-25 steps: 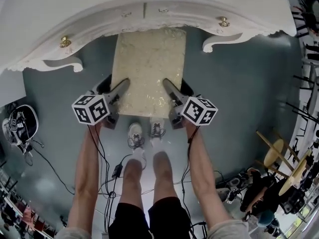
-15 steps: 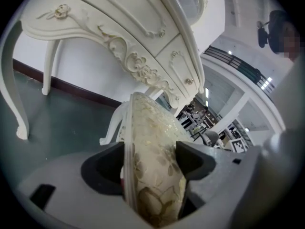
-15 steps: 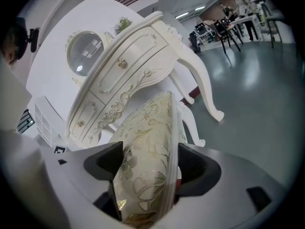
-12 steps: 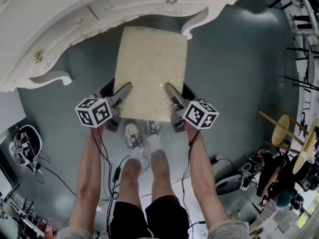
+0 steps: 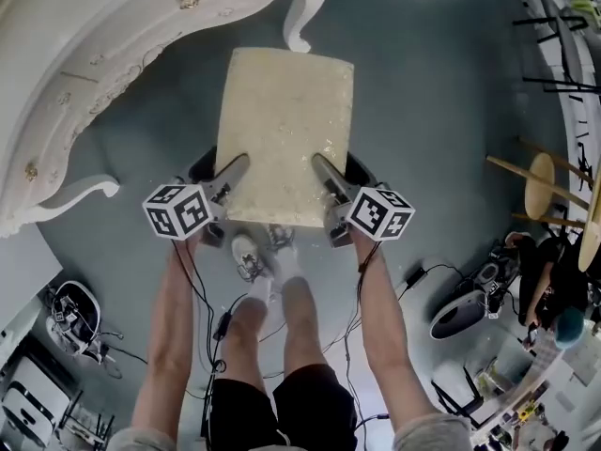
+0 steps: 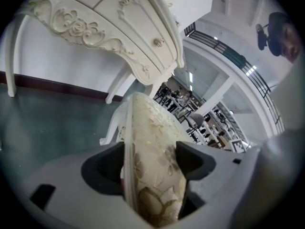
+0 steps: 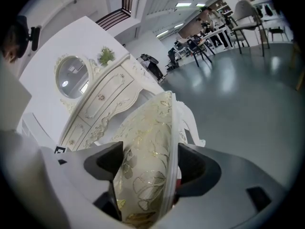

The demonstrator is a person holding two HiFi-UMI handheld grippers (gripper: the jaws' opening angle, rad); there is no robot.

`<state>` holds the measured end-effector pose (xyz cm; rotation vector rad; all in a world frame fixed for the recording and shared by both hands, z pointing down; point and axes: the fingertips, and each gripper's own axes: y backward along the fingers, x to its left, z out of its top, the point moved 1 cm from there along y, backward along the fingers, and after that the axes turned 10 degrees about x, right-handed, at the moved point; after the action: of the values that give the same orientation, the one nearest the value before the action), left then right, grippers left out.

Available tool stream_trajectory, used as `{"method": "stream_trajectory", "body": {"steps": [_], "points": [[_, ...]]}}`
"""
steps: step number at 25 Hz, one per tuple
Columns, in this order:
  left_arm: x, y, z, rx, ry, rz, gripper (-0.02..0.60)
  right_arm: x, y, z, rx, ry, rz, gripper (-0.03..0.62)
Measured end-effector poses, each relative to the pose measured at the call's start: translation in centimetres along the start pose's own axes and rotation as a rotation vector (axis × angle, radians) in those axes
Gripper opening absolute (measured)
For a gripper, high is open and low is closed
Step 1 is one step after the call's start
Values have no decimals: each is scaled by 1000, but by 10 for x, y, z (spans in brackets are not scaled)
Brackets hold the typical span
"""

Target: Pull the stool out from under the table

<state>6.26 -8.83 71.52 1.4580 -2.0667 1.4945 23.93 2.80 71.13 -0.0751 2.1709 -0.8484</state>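
The cushioned stool (image 5: 285, 120) stands on the floor, out from under the ornate white table (image 5: 103, 73). The left hand-held gripper (image 5: 228, 171) and right hand-held gripper (image 5: 326, 171) each clamp its near seat edge. The padding probably yields, so the rigid frame beneath it likely gives a firmer hold.
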Motion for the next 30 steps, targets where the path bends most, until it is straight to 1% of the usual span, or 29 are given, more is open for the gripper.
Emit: {"method": "stream_trajectory", "body": {"steps": [5,12,18,21,27,30], "points": [[-31,-45,-1,67,-61,-43,337,-43,31,2,-63,-64,-44,371],[-65,-102,-4,129,-114,-77,339,-98,60,9,-114,-120,-79,371],[-61,-136,-10,156,-145,-79,337,-132,52,3,-138,-152,-83,371],[-55,-148,-16,156,-143,-87,337,-144,46,-1,-145,-147,-85,371],[-46,-152,-31,150,-147,-96,339,-152,41,-18,-152,-145,-70,371],[-42,-149,-45,179,-139,-90,339,-152,40,-31,-136,-144,-67,371]]}}
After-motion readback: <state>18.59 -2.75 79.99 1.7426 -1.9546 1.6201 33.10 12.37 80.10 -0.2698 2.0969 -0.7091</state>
